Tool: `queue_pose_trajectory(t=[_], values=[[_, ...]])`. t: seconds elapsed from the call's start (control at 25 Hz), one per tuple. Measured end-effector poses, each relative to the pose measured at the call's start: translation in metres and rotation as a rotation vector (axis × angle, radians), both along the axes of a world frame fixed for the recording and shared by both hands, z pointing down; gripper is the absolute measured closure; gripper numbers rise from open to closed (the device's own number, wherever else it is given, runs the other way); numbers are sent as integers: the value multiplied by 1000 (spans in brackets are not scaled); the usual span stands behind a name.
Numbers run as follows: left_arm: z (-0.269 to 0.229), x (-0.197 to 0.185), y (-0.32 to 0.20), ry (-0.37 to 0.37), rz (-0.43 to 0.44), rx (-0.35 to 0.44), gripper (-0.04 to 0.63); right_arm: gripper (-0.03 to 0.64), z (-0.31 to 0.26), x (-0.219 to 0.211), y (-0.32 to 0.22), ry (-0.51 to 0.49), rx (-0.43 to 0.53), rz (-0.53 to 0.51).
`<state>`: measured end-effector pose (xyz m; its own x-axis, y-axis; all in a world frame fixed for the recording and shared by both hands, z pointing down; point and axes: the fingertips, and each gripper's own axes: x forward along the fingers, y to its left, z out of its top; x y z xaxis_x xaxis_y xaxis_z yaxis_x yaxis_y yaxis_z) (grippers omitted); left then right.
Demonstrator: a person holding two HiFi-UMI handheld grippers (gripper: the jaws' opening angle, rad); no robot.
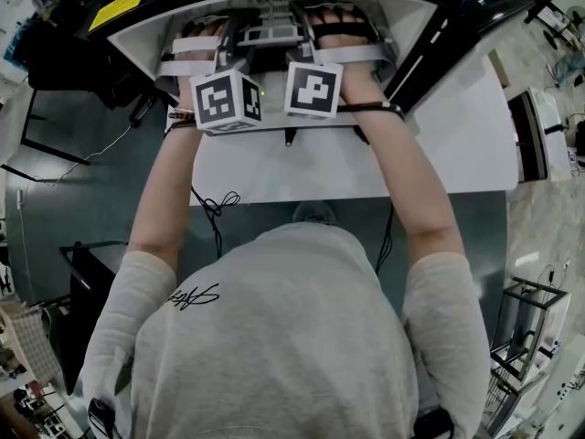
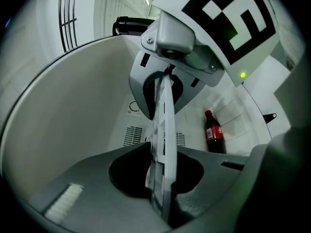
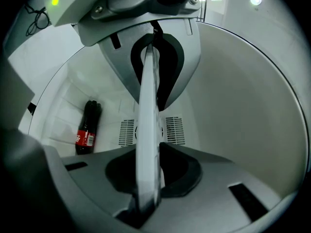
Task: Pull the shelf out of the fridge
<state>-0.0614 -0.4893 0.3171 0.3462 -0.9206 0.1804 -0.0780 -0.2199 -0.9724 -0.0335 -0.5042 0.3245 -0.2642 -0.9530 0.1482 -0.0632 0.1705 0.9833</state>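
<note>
The fridge shelf shows edge-on as a thin white slab running between the jaws of my left gripper, which is shut on it. In the right gripper view the same shelf sits clamped between the jaws of my right gripper. In the head view both grippers reach side by side into the open white fridge, the left gripper and the right gripper at the shelf's front rail. Their fingertips are hidden there by the marker cubes and hands.
A cola bottle stands against the fridge's inner wall, also seen as the bottle from the right gripper. Vent slots mark the back wall. A white flat surface spreads under my forearms, with a cable at its edge.
</note>
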Motion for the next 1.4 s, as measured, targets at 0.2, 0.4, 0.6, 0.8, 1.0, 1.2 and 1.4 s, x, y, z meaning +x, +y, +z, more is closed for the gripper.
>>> queue_pose_trajectory(t=[0.2, 0.4, 0.6, 0.8, 1.0, 1.2, 1.4], values=[[2, 0, 6, -4, 13, 17, 563, 560, 0, 1, 5, 2, -5, 1], [2, 2, 10, -1, 26, 18, 563, 560, 2, 3, 7, 10, -18, 9], [2, 2, 13, -13, 20, 14, 563, 560, 2, 4, 10, 9, -20, 14], [1, 0, 16, -21, 10, 4, 563, 575, -3, 7, 14, -9, -34, 35], [2, 0, 18, -25, 0, 4, 563, 577, -6, 7, 15, -7, -16, 40], [2, 0, 21, -23, 2, 5, 563, 577, -6, 8, 18, -10, -13, 40], [1, 0, 25, -24, 5, 5, 563, 575, -9, 11, 21, 9, 5, 60]])
